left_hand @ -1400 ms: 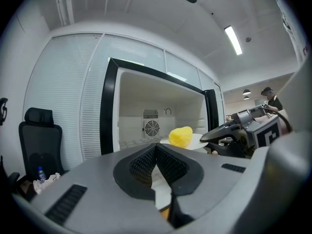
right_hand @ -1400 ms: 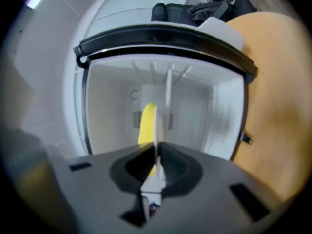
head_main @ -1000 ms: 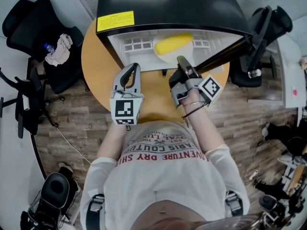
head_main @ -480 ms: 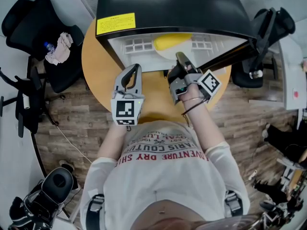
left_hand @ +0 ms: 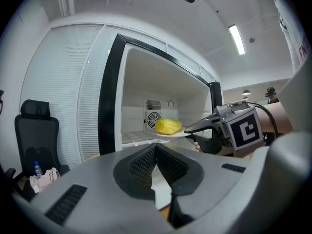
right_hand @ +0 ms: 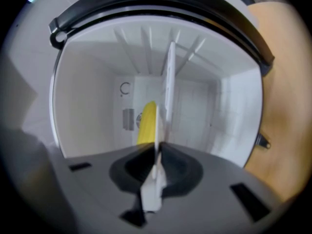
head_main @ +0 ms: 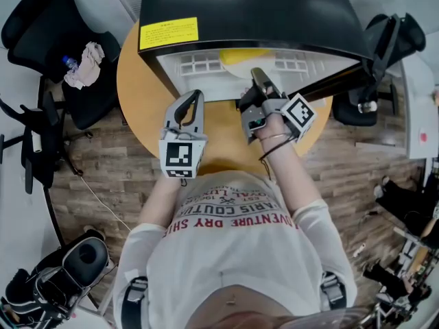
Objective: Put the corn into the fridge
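At the fridge (head_main: 247,12) mouth, your right gripper (head_main: 257,77) has carried the plate (head_main: 236,72) further in over the last second. The corn (head_main: 247,55) now sits mostly under the black top, so insertion looks nearly done. Right fingers are clenched on the plate rim, with the corn lying on the plate above the white shelf (head_main: 199,64); whether the plate touches it, I cannot tell. Left gripper (head_main: 193,98) hangs over the counter (head_main: 137,88), fingers (left_hand: 141,167) closed on nothing. No other contents show in the fridge

corn (left_hand: 168,126) on plate (left_hand: 171,135), inside fridge (head_main: 247,12) (fridge on table (head_main: 137,91))
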Motion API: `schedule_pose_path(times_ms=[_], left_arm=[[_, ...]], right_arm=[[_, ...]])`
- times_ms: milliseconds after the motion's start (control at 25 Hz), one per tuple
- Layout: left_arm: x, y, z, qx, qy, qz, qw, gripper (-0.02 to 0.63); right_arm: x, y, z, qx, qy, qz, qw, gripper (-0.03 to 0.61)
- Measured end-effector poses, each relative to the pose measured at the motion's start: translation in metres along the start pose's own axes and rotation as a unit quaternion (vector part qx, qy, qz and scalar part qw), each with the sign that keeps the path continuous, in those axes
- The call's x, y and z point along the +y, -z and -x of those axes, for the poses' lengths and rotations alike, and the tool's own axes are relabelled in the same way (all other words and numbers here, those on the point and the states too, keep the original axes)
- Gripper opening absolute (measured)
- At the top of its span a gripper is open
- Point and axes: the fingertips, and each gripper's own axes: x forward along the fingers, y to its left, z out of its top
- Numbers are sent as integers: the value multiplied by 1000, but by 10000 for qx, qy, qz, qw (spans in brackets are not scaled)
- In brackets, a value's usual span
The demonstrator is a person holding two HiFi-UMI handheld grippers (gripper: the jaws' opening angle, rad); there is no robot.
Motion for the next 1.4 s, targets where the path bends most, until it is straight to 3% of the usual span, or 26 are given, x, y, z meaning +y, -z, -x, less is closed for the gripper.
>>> schedule_pose_path(times_ms=[680,840,1200,1400], left_arm=[[-2,-1,-2,12,9,-41,10000,28],[-3,-6,-1,-37,-26,-55,10000,28],[-18,-9,9,-52,-209,8,9998,28],[-36,-7,17,9,-280,39,9996,28]], right_arm=[[3,0,1,-204,-260,-51,9994,58],[10,1,4,-252,-427,-31,9988,104],[5,10,33,22,-495,-145,9987,106],[2,16,56,299,-561,-112,9979,44]])
